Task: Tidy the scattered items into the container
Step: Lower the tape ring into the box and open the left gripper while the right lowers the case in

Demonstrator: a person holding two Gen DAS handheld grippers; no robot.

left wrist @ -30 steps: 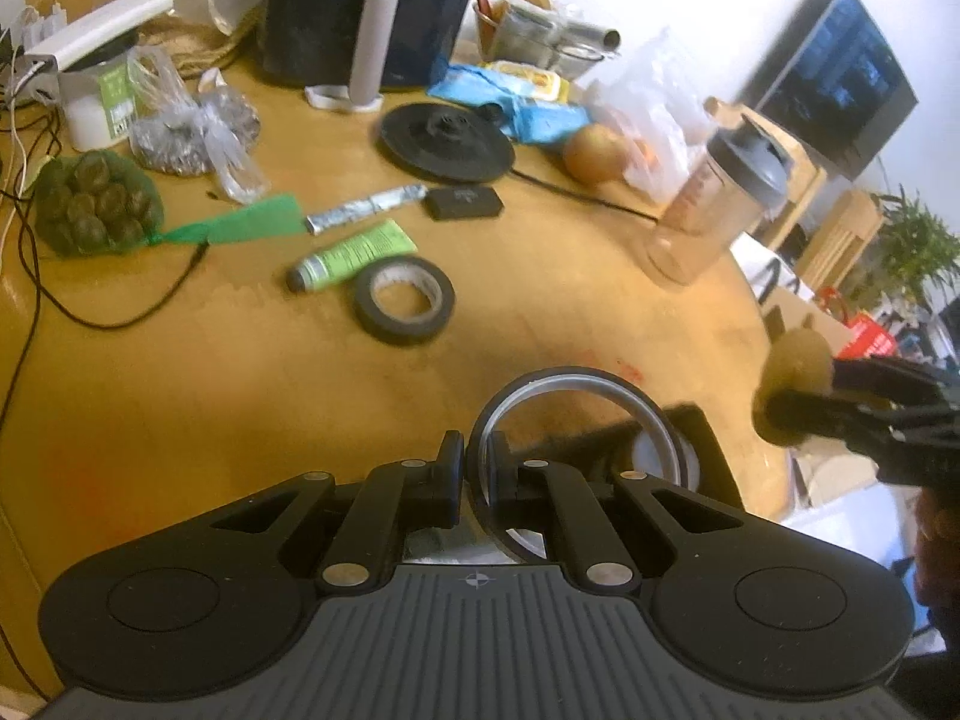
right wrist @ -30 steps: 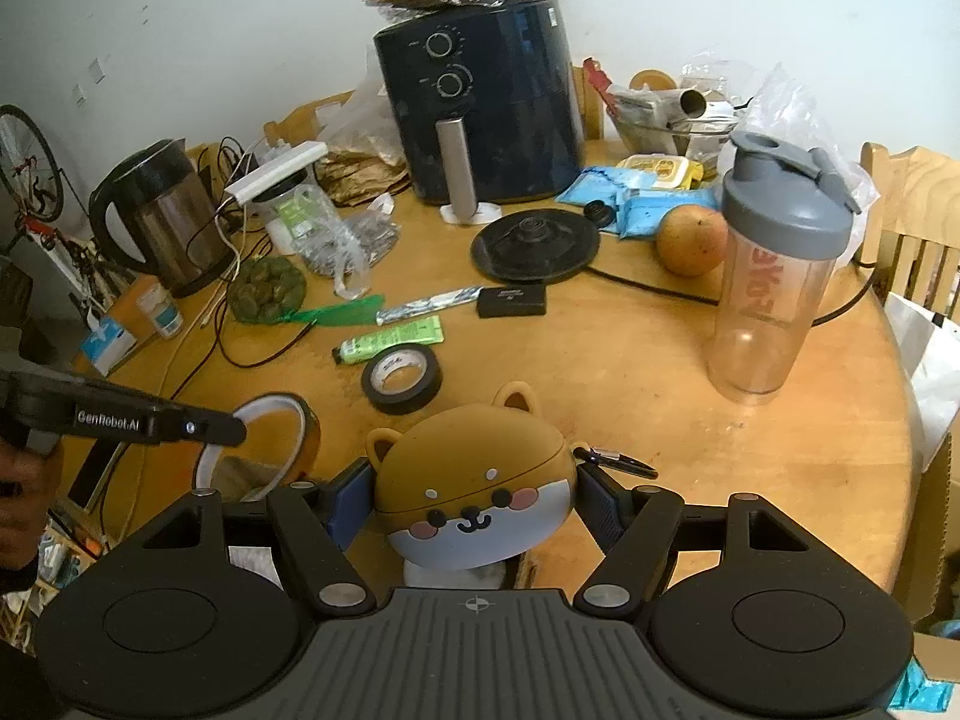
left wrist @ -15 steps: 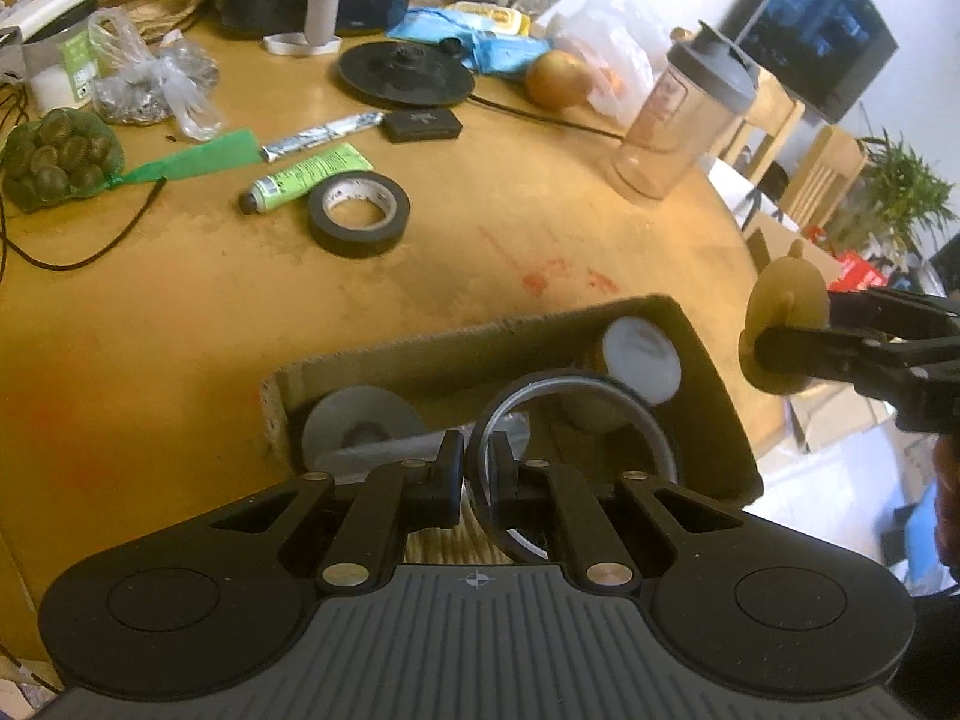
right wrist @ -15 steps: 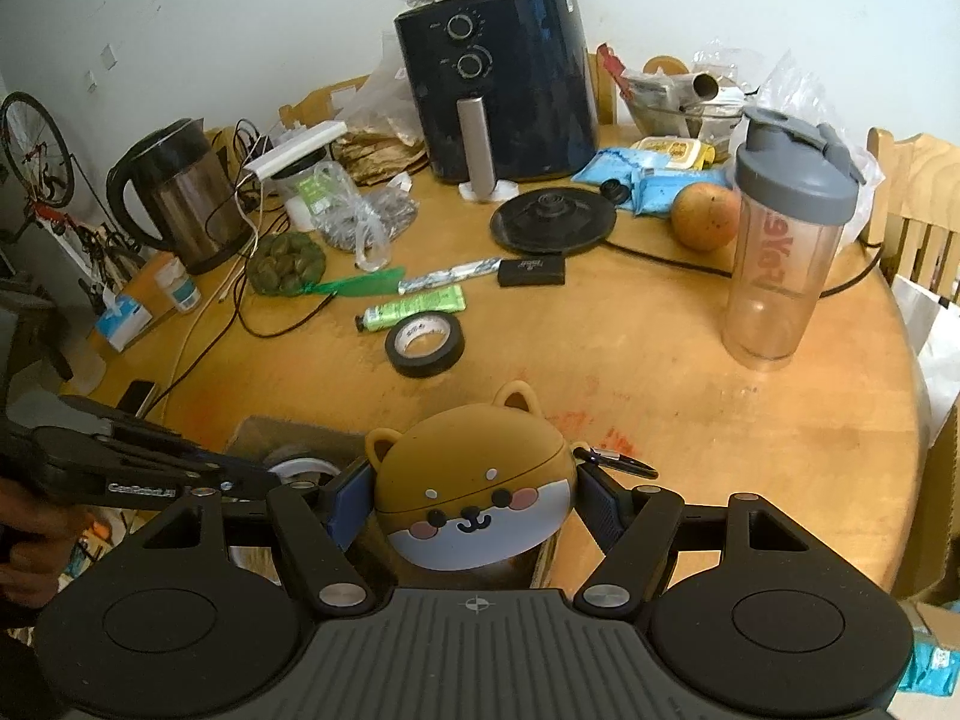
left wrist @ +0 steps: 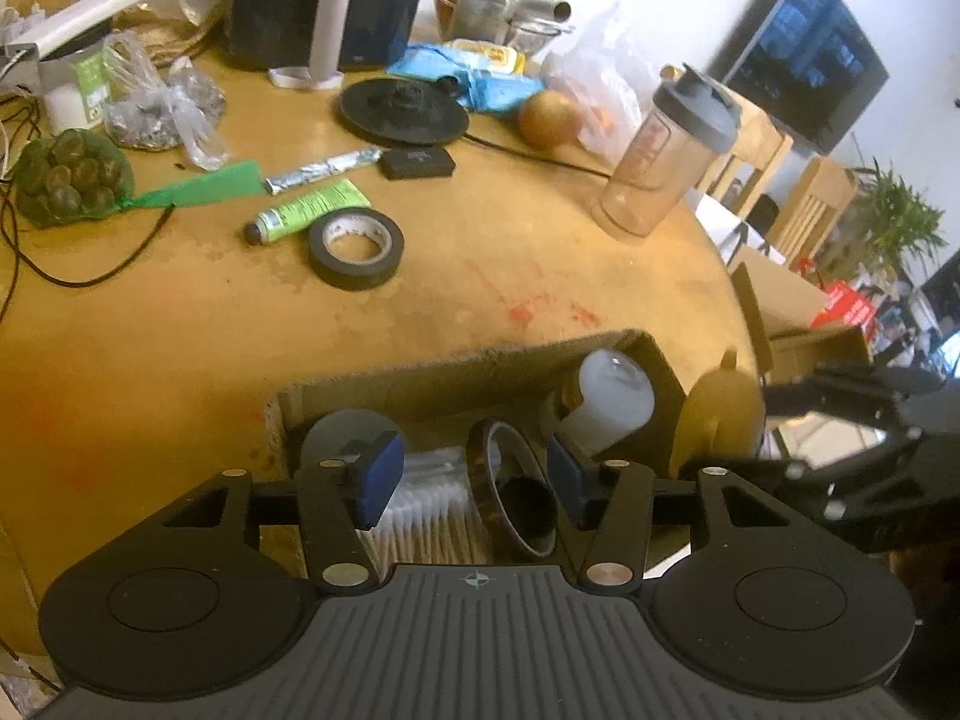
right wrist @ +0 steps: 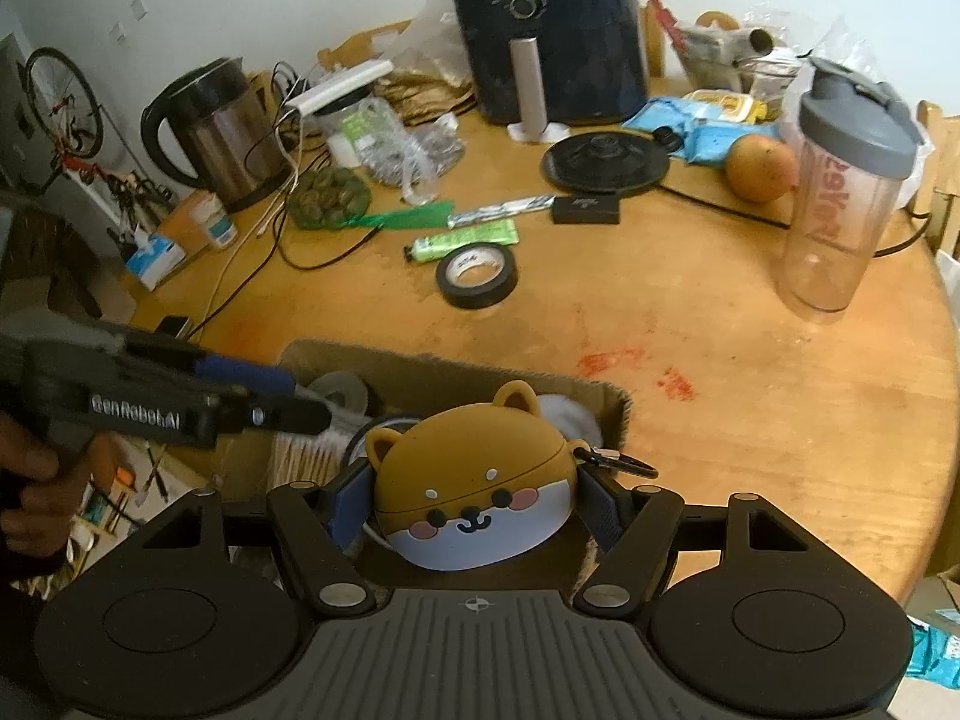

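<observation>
Cluttered round wooden desk (left wrist: 180, 372) in a living area: air fryer (right wrist: 546, 30), kettle (right wrist: 216, 132), shaker bottle (right wrist: 840, 198), an orange (right wrist: 761, 168), cables at the back. Cardboard box (left wrist: 456, 378) sits at the near desk edge and already holds a white bottle (left wrist: 612, 402), a grey roll (left wrist: 336, 438) and a pack of cotton swabs (left wrist: 426, 516). Left gripper (left wrist: 474, 480) is over the box, jaws opening, blue pads clear of the amber tape ring (left wrist: 510, 498), which stands on edge inside the box between them, so it looks released. Right gripper (right wrist: 474, 510) is pinching a shiba-dog earbud case (right wrist: 474, 498), carabiner (right wrist: 624, 462) hanging off its side, held just over the near right part of the box. Step in hand: dropping items in, left one done, right one about to go. Next move likely calls for lowering the case into a free spot beside the white bottle, spreading the jaws, and keeping clear of the left gripper. Still loose on the desk: black tape roll (left wrist: 357, 246), green tube (left wrist: 306, 210), foil stick (left wrist: 324, 165), small black case (left wrist: 418, 163).
</observation>
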